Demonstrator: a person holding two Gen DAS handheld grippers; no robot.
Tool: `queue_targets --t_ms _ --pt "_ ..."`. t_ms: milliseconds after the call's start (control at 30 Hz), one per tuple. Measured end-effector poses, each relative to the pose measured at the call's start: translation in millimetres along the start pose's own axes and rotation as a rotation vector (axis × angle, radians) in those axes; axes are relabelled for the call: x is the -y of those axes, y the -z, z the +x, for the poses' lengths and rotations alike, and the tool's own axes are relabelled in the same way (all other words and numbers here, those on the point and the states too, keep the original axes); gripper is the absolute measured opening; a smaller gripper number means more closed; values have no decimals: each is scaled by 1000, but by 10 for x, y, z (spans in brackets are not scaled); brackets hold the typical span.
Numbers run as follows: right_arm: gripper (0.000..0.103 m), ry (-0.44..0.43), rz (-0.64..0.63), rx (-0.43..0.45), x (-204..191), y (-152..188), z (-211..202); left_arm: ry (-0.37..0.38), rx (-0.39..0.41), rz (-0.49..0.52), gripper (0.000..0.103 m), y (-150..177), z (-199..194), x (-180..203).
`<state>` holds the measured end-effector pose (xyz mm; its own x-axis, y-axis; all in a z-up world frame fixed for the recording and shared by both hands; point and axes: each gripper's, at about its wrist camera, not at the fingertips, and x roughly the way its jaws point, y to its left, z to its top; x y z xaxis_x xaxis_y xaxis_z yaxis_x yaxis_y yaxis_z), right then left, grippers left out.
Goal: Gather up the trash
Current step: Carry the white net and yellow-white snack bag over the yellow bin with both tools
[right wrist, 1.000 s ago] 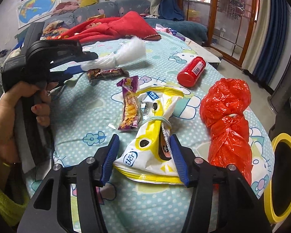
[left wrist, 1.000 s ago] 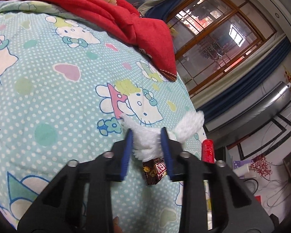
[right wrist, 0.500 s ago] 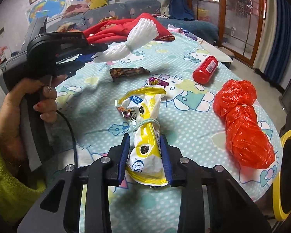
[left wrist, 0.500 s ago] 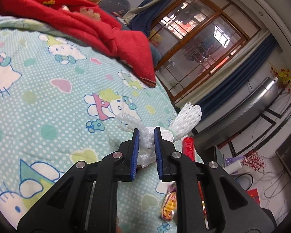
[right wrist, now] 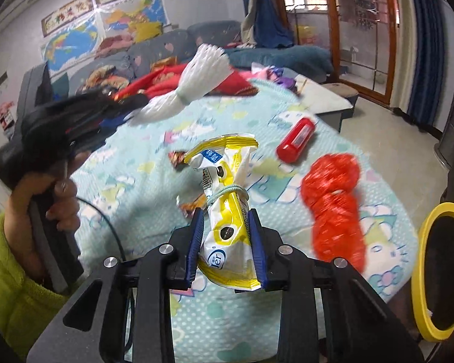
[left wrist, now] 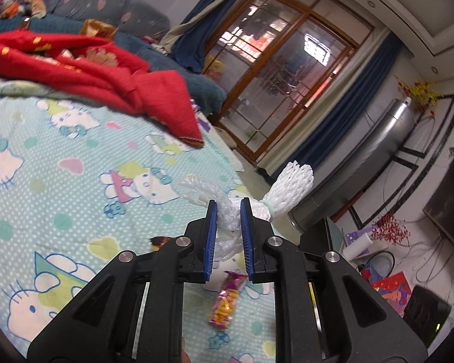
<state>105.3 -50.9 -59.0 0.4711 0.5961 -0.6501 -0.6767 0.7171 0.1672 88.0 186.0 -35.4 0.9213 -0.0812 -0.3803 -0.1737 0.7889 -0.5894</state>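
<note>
The left gripper (left wrist: 228,211) is clenched on a white foam net (left wrist: 275,193), held raised above the patterned tablecloth (left wrist: 45,193), near the table's far edge, with floor beyond. The right gripper (right wrist: 227,220) grasps a yellow-and-white snack bag (right wrist: 227,211) bound with a green band, lifted over the tablecloth; a red can (right wrist: 296,139), a red plastic bag (right wrist: 333,202) and small wrappers (right wrist: 178,157) lie on it well apart. Just past the table's near-right edge stands a yellow-rimmed bin (right wrist: 420,242); its dark interior cannot be made out.
</note>
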Motion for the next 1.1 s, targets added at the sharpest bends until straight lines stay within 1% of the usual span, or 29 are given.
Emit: queue_targets --t_ms 167,500,733,967,1100 --pt "28 30 45 47 201 -84 -169 27 -4 55 10 12 -18 232" --pt "28 85 120 117 582 -167 -390 59 -19 139 10 88 -37 548" --pt "28 135 172 156 857 -163 -549 83 -49 199 10 200 20 782" --pt "28 167 228 180 1099 -109 -669 102 -79 261 10 341 65 1012" --pt "28 180 255 189 1174 -67 -709 113 -97 293 10 420 98 1120"
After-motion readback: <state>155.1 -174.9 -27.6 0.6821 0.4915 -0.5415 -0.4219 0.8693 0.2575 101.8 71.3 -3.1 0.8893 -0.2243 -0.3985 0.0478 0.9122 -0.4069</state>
